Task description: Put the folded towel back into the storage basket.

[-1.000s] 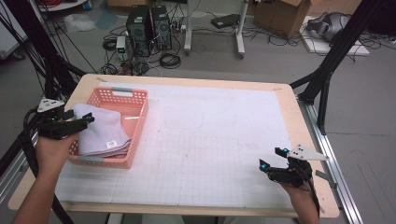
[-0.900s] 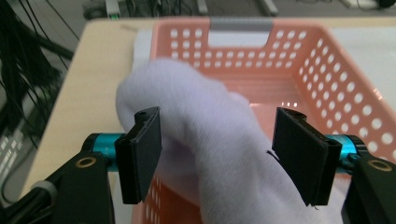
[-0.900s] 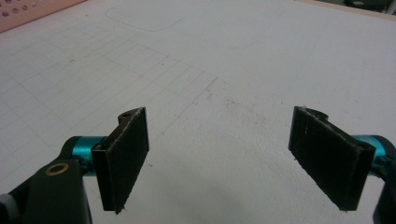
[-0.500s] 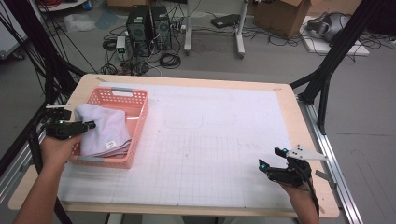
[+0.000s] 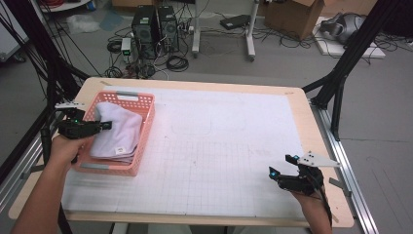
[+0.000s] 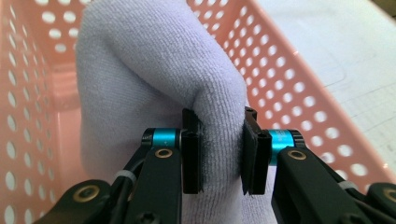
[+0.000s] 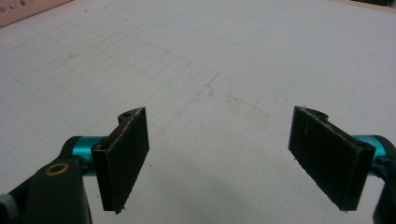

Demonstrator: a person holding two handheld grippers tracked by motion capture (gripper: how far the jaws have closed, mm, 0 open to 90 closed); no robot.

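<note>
Your left gripper (image 6: 219, 151) pinches the lilac towel (image 6: 154, 74).
It sits inside the pink basket (image 5: 141, 141); your right gripper (image 7: 219, 158) hovers over the desk (image 5: 234, 141), jaws spread wide.

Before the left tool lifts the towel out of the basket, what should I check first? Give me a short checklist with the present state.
1. Left tool shut on the lavender towel: ok, a fold is pinched between both pads.
2. Grip depth: ok, the fold fills the pads from top to bottom.
3. Towel free of the pink basket: not ok, most of it lies inside the basket.
4. Whole towel will follow the lift: cannot tell, its lower layers are hidden.
5. Right tool out of the way: ok, open over the white mat, far from the basket.
</note>
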